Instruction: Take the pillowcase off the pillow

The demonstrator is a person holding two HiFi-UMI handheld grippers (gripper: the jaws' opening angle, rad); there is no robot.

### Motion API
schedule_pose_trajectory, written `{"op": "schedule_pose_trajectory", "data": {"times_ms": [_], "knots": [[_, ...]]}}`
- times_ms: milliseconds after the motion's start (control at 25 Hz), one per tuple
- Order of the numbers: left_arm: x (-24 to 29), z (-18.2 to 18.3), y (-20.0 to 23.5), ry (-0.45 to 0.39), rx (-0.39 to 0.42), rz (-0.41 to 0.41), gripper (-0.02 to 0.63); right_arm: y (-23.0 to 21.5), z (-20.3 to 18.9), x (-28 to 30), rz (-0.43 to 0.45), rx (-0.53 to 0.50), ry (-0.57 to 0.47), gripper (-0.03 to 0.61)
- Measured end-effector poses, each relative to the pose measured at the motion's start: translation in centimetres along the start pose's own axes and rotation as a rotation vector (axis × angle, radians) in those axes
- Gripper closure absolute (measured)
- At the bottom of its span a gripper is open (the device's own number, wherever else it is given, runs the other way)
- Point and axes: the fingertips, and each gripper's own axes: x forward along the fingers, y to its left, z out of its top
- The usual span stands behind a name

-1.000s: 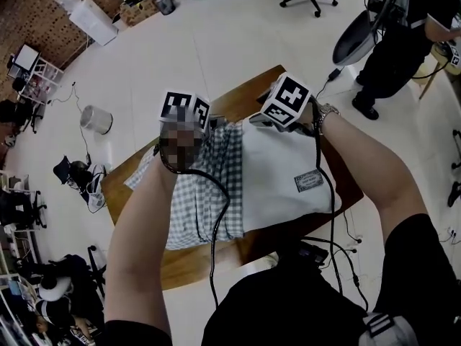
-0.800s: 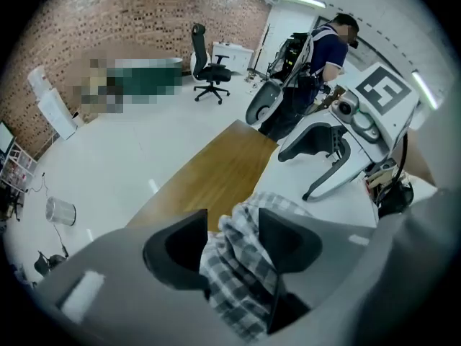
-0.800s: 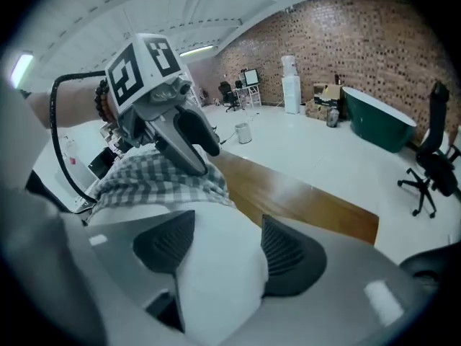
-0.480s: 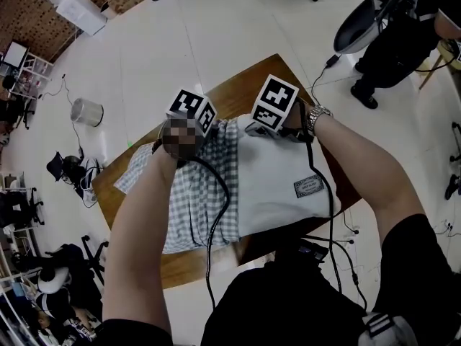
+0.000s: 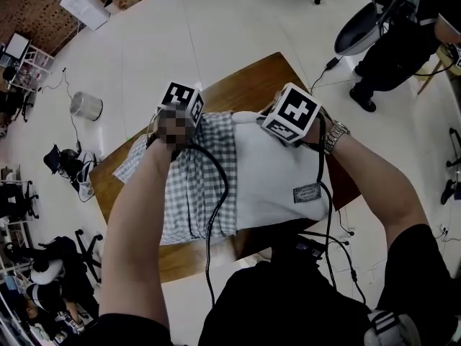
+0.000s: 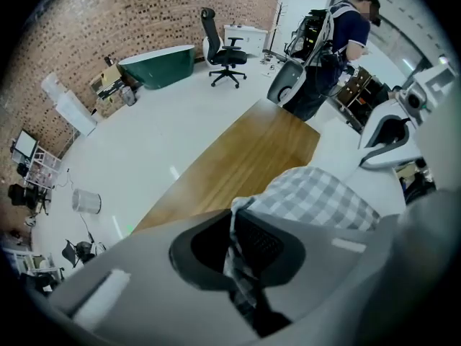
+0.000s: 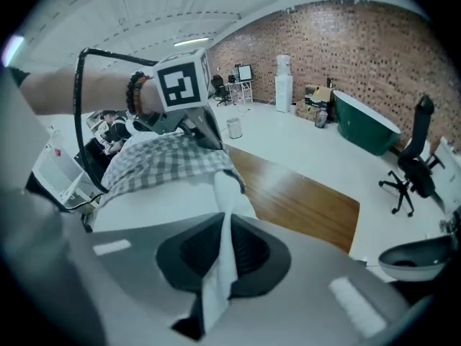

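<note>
With our left hand-held gripper (image 6: 234, 265) closing on the pillowcase (image 6: 317, 200) and right hand-held gripper (image 7: 220, 265) clamped on the pillow (image 7: 162, 197), we should pull steadily apart.

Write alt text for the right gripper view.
The right tool is clamped on a fold of the white pillow, seen along its shut jaws. Beyond it, the left tool has its jaws closing on the checked pillowcase that covers the pillow's far end, above a wooden table in a brick-walled room.
</note>
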Motion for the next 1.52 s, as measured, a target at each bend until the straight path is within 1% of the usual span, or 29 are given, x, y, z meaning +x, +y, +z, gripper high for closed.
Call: {"op": "schedule_pose_trajectory", "data": {"times_ms": [120, 240, 360, 520, 680, 840, 920, 960, 1040, 1120, 1160, 1240, 1320, 1360, 1440, 1520], "knots": [[-0.2, -1.4, 1.2, 0.006, -0.007, 0.037, 0.592, 1.2, -0.9, -1.3, -0.014, -0.023, -0.013, 0.566], [-1.2, -3.5, 3.5, 0.021, -0.036, 0.070, 0.592, 2.0, -0.6, -1.7, -0.046, -0.043, -0.014, 0.566], [-1.9, -5.6, 5.5, 0.047, -0.069, 0.108, 0.592, 2.1, -0.8, -2.1, -0.067, -0.045, -0.009, 0.566], [-2.5, -8.3, 7.5, 0.074, -0.084, 0.159, 0.591, 1.5, -2.1, -2.1, -0.116, -0.078, 0.027, 0.566], [-3.5, -10.3, 8.9, 0.075, -0.121, 0.178, 0.592, 0.8, -2.4, -2.3, -0.153, -0.078, 0.045, 0.566], [-4.1, -11.0, 9.6, 0.050, -0.169, 0.163, 0.591, -0.7, -2.6, -2.3, -0.191, -0.079, 0.063, 0.566], [-4.4, -11.0, 9.5, 0.028, -0.168, 0.160, 0.591, -0.7, -2.3, -1.9, -0.208, -0.094, 0.072, 0.566], [-4.4, -11.0, 9.3, 0.014, -0.147, 0.163, 0.591, -0.5, -2.3, -1.5, -0.215, -0.100, 0.075, 0.566], [-4.4, -11.0, 8.8, -0.029, -0.073, 0.179, 0.589, 0.3, -2.5, -0.7, -0.222, -0.106, 0.073, 0.564], [-4.4, -10.8, 8.0, -0.091, -0.007, 0.201, 0.575, 1.0, -2.9, -0.1, -0.230, -0.107, 0.057, 0.555], [-4.5, -10.7, 7.6, -0.123, 0.004, 0.207, 0.574, 1.2, -3.1, 0.1, -0.235, -0.108, 0.044, 0.542], [-5.2, -10.4, 7.1, -0.188, 0.002, 0.210, 0.557, 1.4, -2.8, 0.3, -0.257, -0.121, 0.012, 0.489], [-6.3, -10.0, 6.7, -0.250, 0.006, 0.219, 0.530, 1.6, -2.3, 0.0, -0.300, -0.155, -0.007, 0.455], [-6.9, -9.8, 6.4, -0.278, 0.016, 0.230, 0.500, 1.7, -2.2, -0.3, -0.324, -0.168, -0.006, 0.454], [-8.3, -9.8, 5.8, -0.333, 0.041, 0.258, 0.492, 2.2, -2.5, -1.1, -0.365, -0.166, -0.006, 0.453], [-9.6, -10.4, 5.0, -0.382, 0.055, 0.282, 0.488, 3.2, -2.8, -1.9, -0.387, -0.144, -0.024, 0.451]]}}
